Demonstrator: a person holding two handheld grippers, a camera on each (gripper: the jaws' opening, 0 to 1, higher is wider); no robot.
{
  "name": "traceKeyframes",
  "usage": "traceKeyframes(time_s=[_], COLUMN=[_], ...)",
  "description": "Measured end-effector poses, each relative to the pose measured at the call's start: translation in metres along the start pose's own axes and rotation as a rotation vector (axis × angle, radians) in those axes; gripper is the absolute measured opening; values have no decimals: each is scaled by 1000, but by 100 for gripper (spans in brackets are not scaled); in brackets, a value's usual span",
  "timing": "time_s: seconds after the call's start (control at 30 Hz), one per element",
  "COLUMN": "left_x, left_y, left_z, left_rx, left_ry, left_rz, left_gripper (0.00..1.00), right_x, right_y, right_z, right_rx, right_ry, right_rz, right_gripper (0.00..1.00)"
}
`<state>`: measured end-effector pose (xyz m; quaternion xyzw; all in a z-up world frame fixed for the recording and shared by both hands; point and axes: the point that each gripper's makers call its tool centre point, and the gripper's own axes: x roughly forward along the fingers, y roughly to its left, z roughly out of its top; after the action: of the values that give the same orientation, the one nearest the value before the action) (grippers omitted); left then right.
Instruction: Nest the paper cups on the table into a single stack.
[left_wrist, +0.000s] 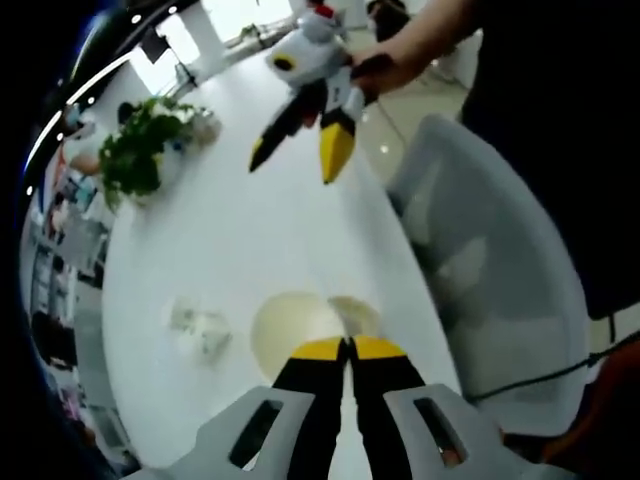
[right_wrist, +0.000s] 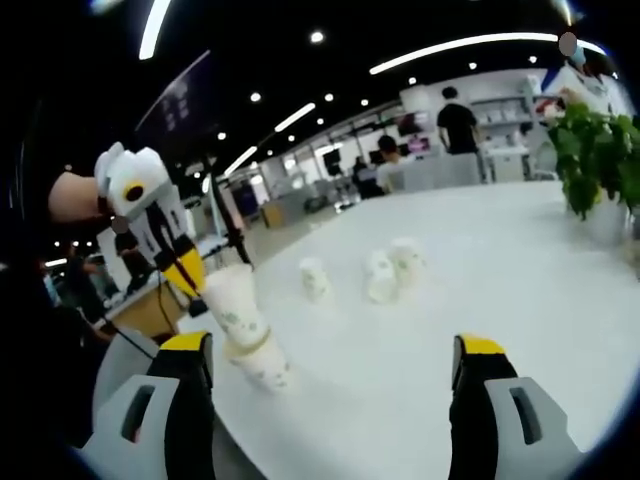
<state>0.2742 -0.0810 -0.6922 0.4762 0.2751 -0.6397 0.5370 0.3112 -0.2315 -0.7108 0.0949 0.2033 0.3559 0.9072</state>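
In the left gripper view, the left gripper (left_wrist: 350, 348) is sitting at the bottom of the picture with its two yellow-tipped jaws pressed together, pinching the rim of the stack of cups (left_wrist: 290, 330), whose pale open mouth is facing the camera just beyond the tips. In the right gripper view that stack (right_wrist: 240, 320) is showing as two nested paper cups leaning at a tilt, its lower end lying close to the near edge of the white table (right_wrist: 520, 290), while the left gripper is reaching down to its upper cup from the left. The right gripper (right_wrist: 332, 348) is hovering with its jaws spread wide apart and gripping nothing, the stack just inside its left jaw. Further out on the table the loose cups (right_wrist: 380, 275) are waiting well apart from the stack: one is standing alone to the left and two are sitting close together beside it; in the left gripper view they (left_wrist: 195, 325) are appearing as a blurred pale cluster to the left of the stack. Beyond them in that view the right gripper is hanging over the table with its jaws parted, held by a hand (left_wrist: 390, 65). A white chair (left_wrist: 490, 270) is standing at the table's edge, and a potted plant (right_wrist: 600, 160) is sitting at the table's far side. In the background people (right_wrist: 458, 120) are standing and sitting under ceiling lights
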Motion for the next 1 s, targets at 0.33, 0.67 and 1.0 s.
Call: traceKeyframes(time_s=[0.33,0.67,1.0], left_x=[11,18,25], left_y=[-1,-4,-8], left_z=[-3,-11,-16], left_rx=[-17,-36,-72], left_ry=[-1,9,0], left_rz=[-23,-44,-51], left_gripper=[0,0,0], right_x=[-2,-4,-8], right_y=[0,-1,-5], right_z=[-4,-3,1], right_rx=[12,16,8], right_ry=[6,4,-4], right_rz=[-2,-7,-15], right_gripper=[98,98,98])
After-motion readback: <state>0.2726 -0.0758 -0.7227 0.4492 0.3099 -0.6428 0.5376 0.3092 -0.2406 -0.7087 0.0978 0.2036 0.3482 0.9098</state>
